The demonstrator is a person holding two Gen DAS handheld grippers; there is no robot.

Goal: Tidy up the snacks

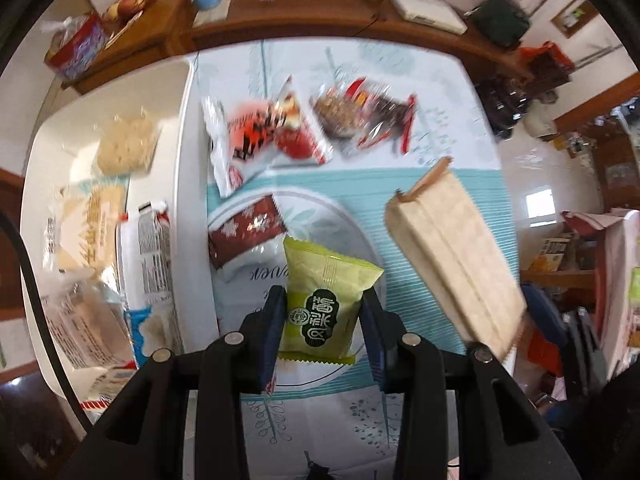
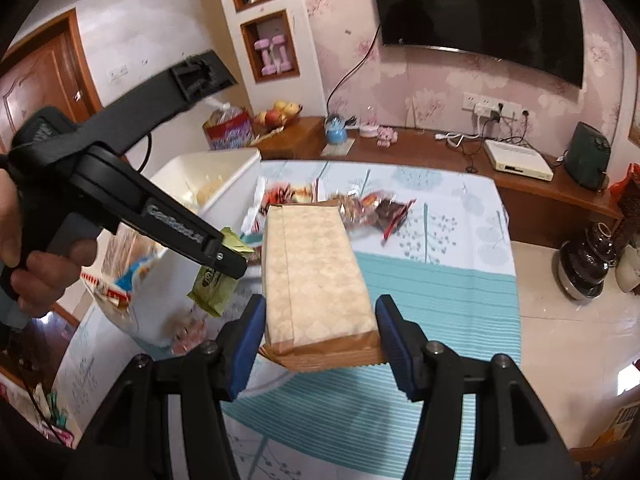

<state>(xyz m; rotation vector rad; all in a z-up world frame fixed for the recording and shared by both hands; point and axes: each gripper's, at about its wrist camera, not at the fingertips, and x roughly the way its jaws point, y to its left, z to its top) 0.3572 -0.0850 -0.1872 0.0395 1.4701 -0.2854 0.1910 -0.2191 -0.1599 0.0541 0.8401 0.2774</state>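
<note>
In the left wrist view, the left gripper (image 1: pixel 325 320) points down at the table, and its two blue pads are clamped on the sides of a green snack packet (image 1: pixel 328 300), which hangs above the tablecloth (image 1: pixel 440 184). I take the white bin (image 1: pixel 60 160) as the landmark. The bin lies at the left side of the table, and several wrapped snacks are inside it, among them a pale noodle-like block (image 1: pixel 126 146). Just beside the bin, on the cloth, lie a red and white packet (image 1: pixel 260 136) and a dark red packet (image 1: pixel 246 234) with white snowflakes. Farther from the bin lies a clear packet (image 1: pixel 360 120) with red ends and brown contents. On the far side from the bin, a long beige packet (image 1: pixel 456 256) is in the air above the cloth; this picture is blurred there.

In the right wrist view, the right gripper (image 2: pixel 320 340) points slanting down, and its blue pads press on the two sides of the long beige packet (image 2: pixel 316 276) near its brown sealed end, so the packet is held above the cloth. The white bin (image 2: pixel 224 164) is behind and to the left of this packet. Between the bin and the camera, a hand (image 2: pixel 24 248) holds the black left gripper (image 2: pixel 224 256), which carries the green snack packet (image 2: pixel 212 284) close to the front corner of the bin. Behind the beige packet, away from the bin, the clear packet (image 2: pixel 376 208) lies on the cloth.
</note>
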